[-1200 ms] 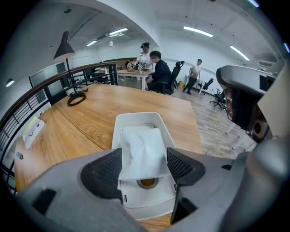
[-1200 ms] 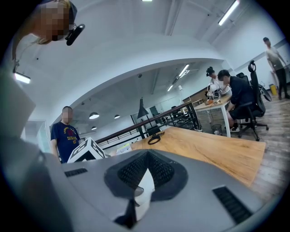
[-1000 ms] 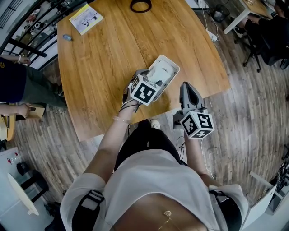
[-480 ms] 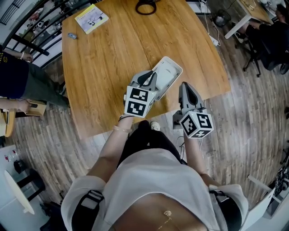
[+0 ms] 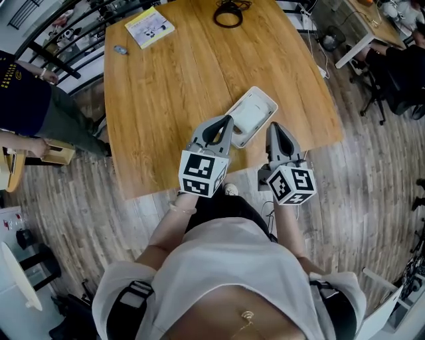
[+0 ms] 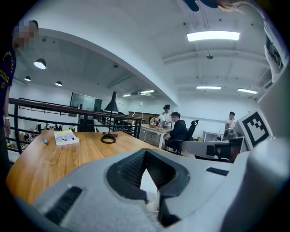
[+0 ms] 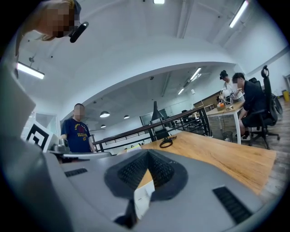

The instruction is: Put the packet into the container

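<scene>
Tabletop [image 5: 166, 86] holds booklet [image 5: 150, 26], cable [image 5: 229, 13], container [image 5: 253, 114]; left gripper [image 5: 228, 119] just closed empty, right gripper [image 5: 273, 125] seemingly closed too.

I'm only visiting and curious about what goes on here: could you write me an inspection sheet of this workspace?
Surface: wooden table.
Job's things: white container near the table's near edge; packet cannot be made out.
Clutter: yellow booklet and small blue item on the far side.
Grippers: left gripper jaws have just closed, nothing between them; right gripper shut, empty.
Cables: black coil at the far edge.
Surroundings: railing, standing person, people at a desk.
</scene>
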